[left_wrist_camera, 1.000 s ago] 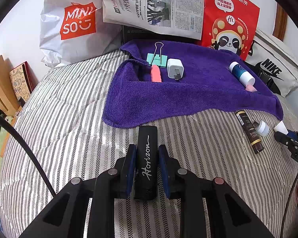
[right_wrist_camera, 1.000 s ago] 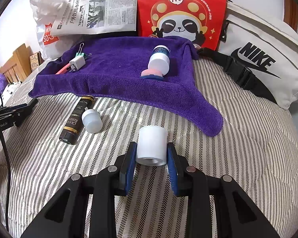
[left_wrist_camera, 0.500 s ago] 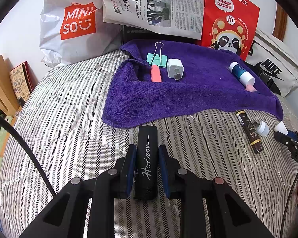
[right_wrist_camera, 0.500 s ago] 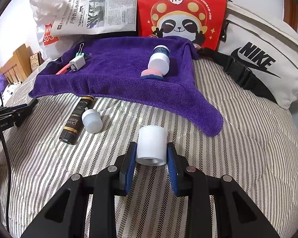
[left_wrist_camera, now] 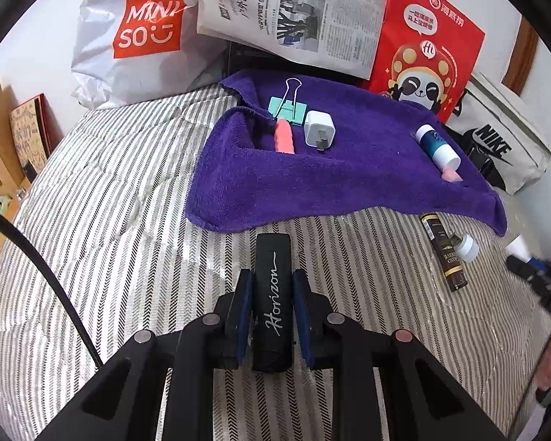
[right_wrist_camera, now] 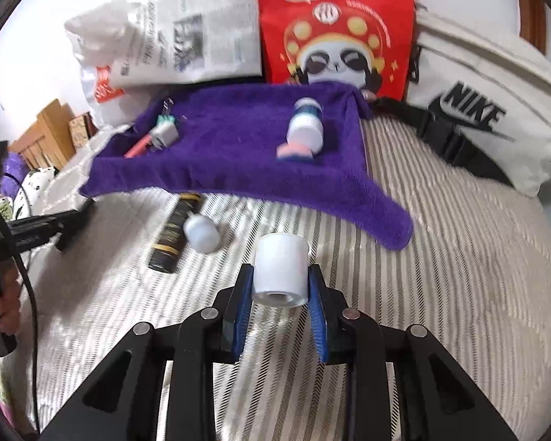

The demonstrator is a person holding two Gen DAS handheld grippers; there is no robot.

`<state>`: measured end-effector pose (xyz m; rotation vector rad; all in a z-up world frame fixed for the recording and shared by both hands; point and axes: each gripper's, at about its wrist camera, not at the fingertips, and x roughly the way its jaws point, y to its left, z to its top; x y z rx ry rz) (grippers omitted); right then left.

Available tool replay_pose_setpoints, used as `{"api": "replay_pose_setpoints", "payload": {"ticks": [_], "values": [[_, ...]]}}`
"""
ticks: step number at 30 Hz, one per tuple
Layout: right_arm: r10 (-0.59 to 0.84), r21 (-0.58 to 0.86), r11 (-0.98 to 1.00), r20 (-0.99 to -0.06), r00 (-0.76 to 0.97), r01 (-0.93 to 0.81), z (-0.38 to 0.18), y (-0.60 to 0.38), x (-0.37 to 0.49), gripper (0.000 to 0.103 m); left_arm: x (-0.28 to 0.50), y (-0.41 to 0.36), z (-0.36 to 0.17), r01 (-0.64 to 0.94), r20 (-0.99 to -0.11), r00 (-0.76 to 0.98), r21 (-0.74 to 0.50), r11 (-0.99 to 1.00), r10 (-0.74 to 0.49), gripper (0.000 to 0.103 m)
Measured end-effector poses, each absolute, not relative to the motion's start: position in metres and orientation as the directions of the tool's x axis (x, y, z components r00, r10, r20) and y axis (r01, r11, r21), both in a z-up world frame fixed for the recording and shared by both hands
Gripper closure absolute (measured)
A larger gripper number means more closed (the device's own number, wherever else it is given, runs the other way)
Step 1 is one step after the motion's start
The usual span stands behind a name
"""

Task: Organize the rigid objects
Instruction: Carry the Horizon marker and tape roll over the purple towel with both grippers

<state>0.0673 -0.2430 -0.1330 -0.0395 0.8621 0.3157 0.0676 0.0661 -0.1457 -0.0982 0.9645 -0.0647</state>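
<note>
My left gripper (left_wrist_camera: 272, 283) is shut on a black case marked Horizon (left_wrist_camera: 272, 294), just short of the purple towel (left_wrist_camera: 349, 183). On that towel lie a green binder clip (left_wrist_camera: 288, 106), a pink bar (left_wrist_camera: 285, 136), a white charger plug (left_wrist_camera: 319, 129) and a blue-and-white bottle (left_wrist_camera: 437, 147). My right gripper (right_wrist_camera: 280, 279) is shut on a white cylinder (right_wrist_camera: 281, 270), held over the striped bedding near the towel's (right_wrist_camera: 238, 154) right corner. A dark tube (right_wrist_camera: 170, 237) and a small white bottle (right_wrist_camera: 202, 233) lie on the bedding to its left.
Behind the towel stand a white Miniso bag (left_wrist_camera: 136, 36), a newspaper (left_wrist_camera: 294, 11), a red panda bag (left_wrist_camera: 422, 44) and a white Nike bag (right_wrist_camera: 477, 110). Wooden furniture (left_wrist_camera: 0, 136) borders the bed at left. A hand (right_wrist_camera: 3, 305) holds the other gripper at the right view's left edge.
The right wrist view has shifted and blurred: the towel and bags now sit lower and further right in it, with the white cylinder still gripped. The left view is unchanged.
</note>
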Motion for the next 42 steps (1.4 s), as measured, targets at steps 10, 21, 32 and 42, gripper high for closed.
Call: {"api": "replay_pose_setpoints", "payload": {"ticks": [10, 21, 32, 42], "values": [[0.256, 0.038, 0.942, -0.723, 0.642, -0.333, -0.107, -0.246, 0.055, 0.074, 0.070, 0.058, -0.125, 0.048, -0.813, 0.577, -0.068, 0.997, -0.083, 0.082], [0.296, 0.114, 0.941, -0.730, 0.616, -0.317, -0.112, -0.253, 0.059, 0.074, 0.072, 0.054, -0.128, 0.058, -0.815, 0.564, -0.120, 0.991, -0.131, 0.082], [0.354, 0.124, 0.918, -0.685, 0.637, -0.377, -0.083, -0.238, 0.077, 0.074, 0.088, 0.052, -0.109, 0.081, -0.795, 0.577, -0.175, 0.981, -0.189, 0.082], [0.356, 0.093, 0.910, -0.673, 0.648, -0.404, -0.069, -0.225, 0.105, 0.074, 0.122, 0.050, -0.090, 0.119, -0.782, 0.581, -0.195, 0.974, -0.228, 0.082]]}}
